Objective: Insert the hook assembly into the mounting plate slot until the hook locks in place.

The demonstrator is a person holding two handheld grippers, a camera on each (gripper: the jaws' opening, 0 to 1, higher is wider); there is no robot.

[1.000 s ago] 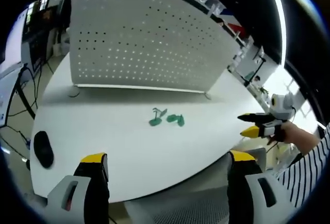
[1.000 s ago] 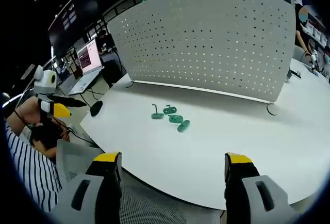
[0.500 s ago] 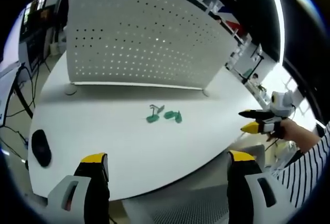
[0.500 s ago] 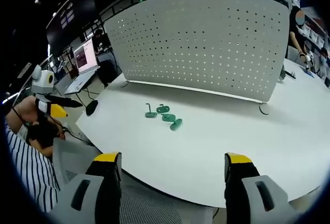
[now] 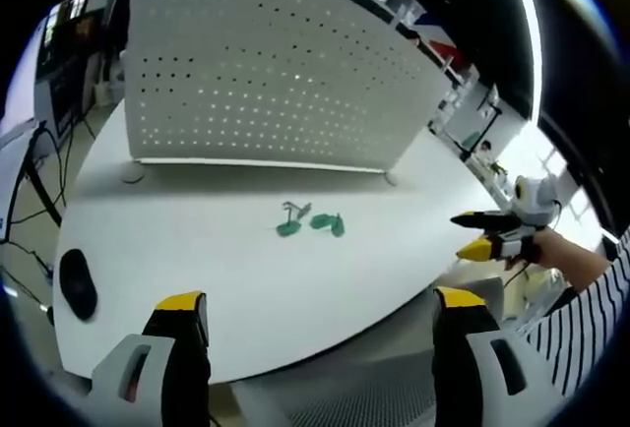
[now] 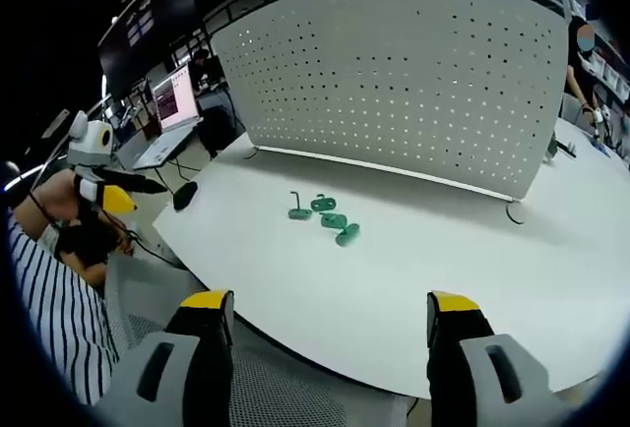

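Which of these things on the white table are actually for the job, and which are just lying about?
For the job: small green hook piece with upright hook; green oval plate pieces.

Lying about: black computer mouse; white perforated panel; open laptop.

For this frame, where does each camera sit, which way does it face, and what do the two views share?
Left gripper view: rides the left hand-held gripper, open, facing the small green plastic parts on the white table; the right hand-held gripper and a striped sleeve show at right.
Right gripper view: rides the right hand-held gripper, open, facing the same parts; the left hand-held gripper shows at left.
Shared: parts, table, white perforated panel.
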